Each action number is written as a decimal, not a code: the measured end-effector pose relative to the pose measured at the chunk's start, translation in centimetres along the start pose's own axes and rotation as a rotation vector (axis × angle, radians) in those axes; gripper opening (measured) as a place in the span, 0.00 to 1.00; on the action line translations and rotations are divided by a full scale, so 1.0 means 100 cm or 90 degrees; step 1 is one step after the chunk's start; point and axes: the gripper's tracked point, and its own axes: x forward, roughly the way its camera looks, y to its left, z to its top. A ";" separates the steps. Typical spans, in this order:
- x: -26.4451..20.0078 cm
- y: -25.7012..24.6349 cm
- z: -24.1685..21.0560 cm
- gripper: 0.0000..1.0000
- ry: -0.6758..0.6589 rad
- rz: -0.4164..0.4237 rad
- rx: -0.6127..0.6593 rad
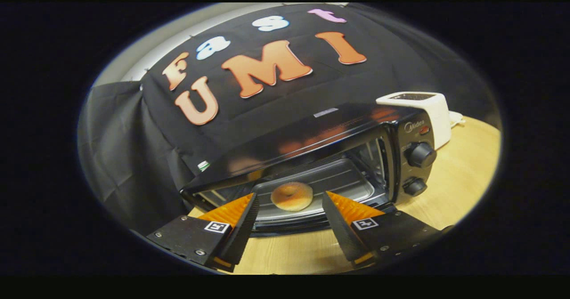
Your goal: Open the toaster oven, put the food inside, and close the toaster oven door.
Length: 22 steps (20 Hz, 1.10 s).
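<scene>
A black toaster oven (311, 134) stands on the wooden table (467, 170) with its door folded down; the door's dark front edge (289, 228) lies just below my fingers. A round bagel (291, 187) rests on the metal tray (347, 183) in the oven's mouth. My gripper (289, 195) is open, its fingertips level with the bagel on either side. Neither fingertip touches it, and a gap shows on both sides.
Two black knobs (421, 154) sit on the oven's right-hand panel. A white toaster (423, 105) stands behind the oven to the right. Black cloth hangs close behind and to the left of the oven. Bare tabletop lies to the right of the oven.
</scene>
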 end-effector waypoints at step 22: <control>-0.139 -0.012 -0.105 0.94 0.150 -0.041 -0.183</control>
